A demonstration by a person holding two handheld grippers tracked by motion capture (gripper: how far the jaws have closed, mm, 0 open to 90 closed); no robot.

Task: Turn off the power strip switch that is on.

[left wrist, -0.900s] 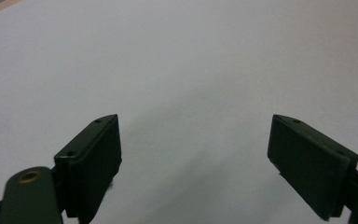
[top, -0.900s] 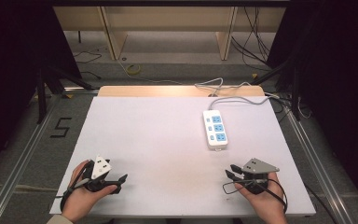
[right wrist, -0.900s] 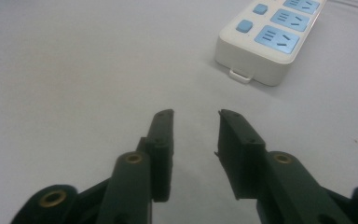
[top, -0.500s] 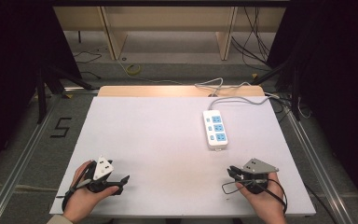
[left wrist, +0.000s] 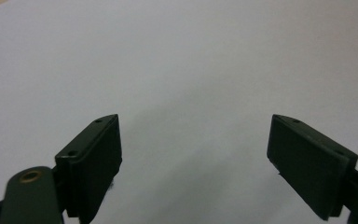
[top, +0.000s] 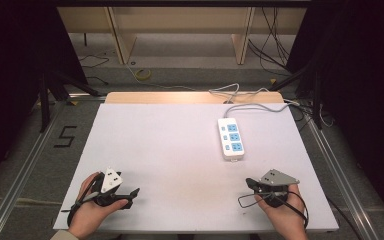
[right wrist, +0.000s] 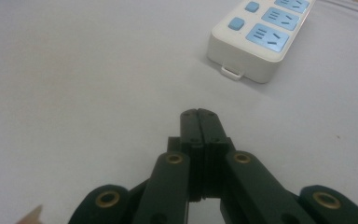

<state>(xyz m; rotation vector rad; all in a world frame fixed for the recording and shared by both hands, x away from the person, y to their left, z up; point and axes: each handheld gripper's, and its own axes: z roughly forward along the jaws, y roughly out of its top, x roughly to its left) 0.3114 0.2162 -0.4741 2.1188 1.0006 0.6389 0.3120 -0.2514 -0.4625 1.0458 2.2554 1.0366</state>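
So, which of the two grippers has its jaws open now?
The left gripper: its two black jaws stand wide apart over the bare white table. The right gripper has its jaws pressed together, pointing toward the power strip.

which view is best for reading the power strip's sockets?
Right gripper view: the power strip is close, blue sockets and switches sharp, though cropped at the top edge. High view shows the whole strip small. Left gripper view faces bare table.

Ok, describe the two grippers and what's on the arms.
Both grippers have black jaws with brass-coloured pivot rivets. The left gripper carries a white three-cornered plate, the right gripper a grey one. A black cable loops from each. The hands are bare; a tan cuff edges the left wrist.
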